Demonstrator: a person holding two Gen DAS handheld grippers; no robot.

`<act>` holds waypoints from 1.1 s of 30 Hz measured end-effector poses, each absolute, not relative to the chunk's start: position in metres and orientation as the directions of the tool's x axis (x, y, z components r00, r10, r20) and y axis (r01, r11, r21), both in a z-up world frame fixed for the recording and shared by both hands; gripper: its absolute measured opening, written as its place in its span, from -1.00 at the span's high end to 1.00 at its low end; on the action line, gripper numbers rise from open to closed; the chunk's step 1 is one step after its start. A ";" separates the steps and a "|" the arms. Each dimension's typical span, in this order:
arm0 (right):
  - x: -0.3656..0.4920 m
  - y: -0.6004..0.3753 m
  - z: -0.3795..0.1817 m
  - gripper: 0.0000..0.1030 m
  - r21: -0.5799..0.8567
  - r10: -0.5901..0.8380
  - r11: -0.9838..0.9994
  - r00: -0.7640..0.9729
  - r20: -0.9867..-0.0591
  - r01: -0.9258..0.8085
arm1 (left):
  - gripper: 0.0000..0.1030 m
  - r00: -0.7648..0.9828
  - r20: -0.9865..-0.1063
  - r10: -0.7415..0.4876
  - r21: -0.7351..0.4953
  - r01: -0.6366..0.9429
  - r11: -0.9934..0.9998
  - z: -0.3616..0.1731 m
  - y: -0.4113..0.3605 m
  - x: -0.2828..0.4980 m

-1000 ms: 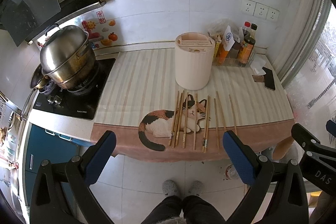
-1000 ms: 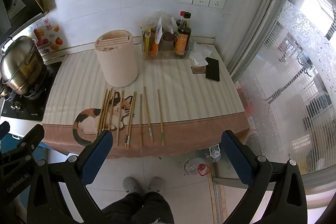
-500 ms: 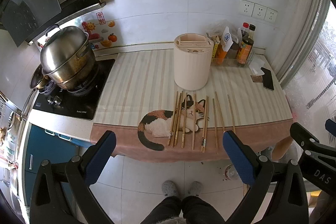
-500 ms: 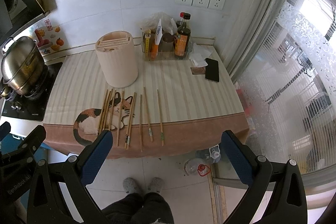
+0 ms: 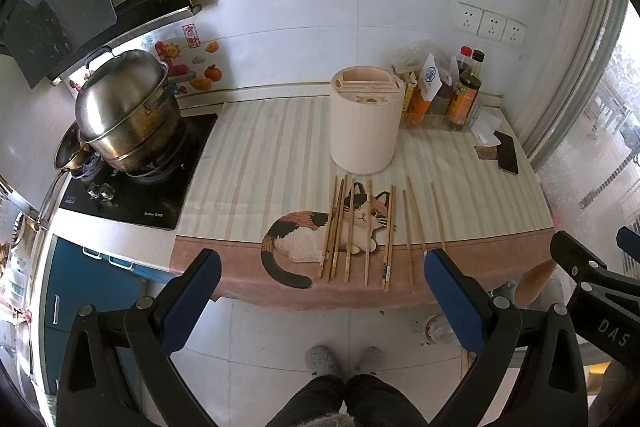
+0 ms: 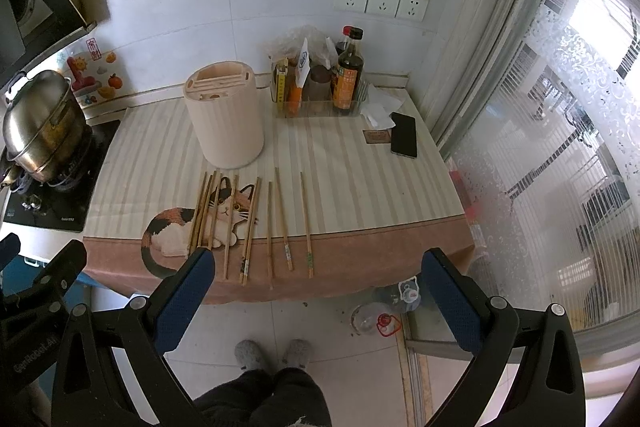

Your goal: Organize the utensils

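Both the left tongs [image 5: 322, 297] and right tongs [image 6: 318, 293] are released, holding nothing. The chopsticks [image 5: 366, 233] lie centre-frame on the counter [image 5: 260, 163], before the holder [image 5: 365, 125]. Probably light, stiff, slippery; pinch mid-shaft.

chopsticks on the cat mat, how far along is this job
Nothing looks done: all the chopsticks lie loose on the cat mat, and the holder shows none inside. Left claw and right claw are open and empty. Every chopstick remains.
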State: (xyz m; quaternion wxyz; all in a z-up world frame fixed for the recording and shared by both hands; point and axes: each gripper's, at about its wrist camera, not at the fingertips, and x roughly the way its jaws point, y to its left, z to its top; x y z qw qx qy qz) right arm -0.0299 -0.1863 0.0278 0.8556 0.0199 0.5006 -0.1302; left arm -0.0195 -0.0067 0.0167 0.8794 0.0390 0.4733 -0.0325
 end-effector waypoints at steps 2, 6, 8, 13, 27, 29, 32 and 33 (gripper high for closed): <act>-0.030 -0.186 0.030 -1.00 -0.088 -0.199 0.965 0.468 -0.861 0.249 | -1.00 0.554 -0.832 -0.022 0.039 0.098 0.994 0.016 -0.005 -0.014; -0.024 -0.184 0.029 -1.00 -0.076 -0.204 0.959 0.476 -0.856 0.273 | -1.00 0.589 -0.808 -0.004 0.057 0.085 0.995 0.009 0.005 0.006; -0.020 -0.185 0.024 -1.00 -0.055 -0.197 0.956 0.489 -0.850 0.289 | -1.00 0.607 -0.794 -0.004 0.058 0.082 0.995 0.001 0.011 0.020; 0.003 -0.194 -0.011 -1.00 -0.012 -0.183 0.944 0.491 -0.851 0.331 | -1.00 0.599 -0.801 0.021 0.093 0.090 0.992 -0.045 0.020 0.064; 0.092 -0.229 -0.168 -0.25 0.031 -0.073 0.936 0.279 -0.957 0.350 | -0.49 0.271 -0.960 0.067 0.094 0.086 0.992 -0.228 0.029 0.168; 0.106 -0.233 -0.194 -0.07 0.049 -0.035 0.943 0.244 -0.969 0.330 | -0.23 0.216 -0.975 0.056 0.078 0.096 0.992 -0.249 0.024 0.177; 0.126 -0.235 -0.228 0.04 0.068 0.009 0.949 0.191 -0.982 0.308 | 0.08 0.139 -0.990 0.036 0.051 0.111 0.992 -0.277 0.014 0.192; 0.133 -0.237 -0.238 0.04 0.071 0.018 0.950 0.173 -0.985 0.305 | 0.08 0.115 -0.993 0.023 0.036 0.111 0.993 -0.285 0.012 0.196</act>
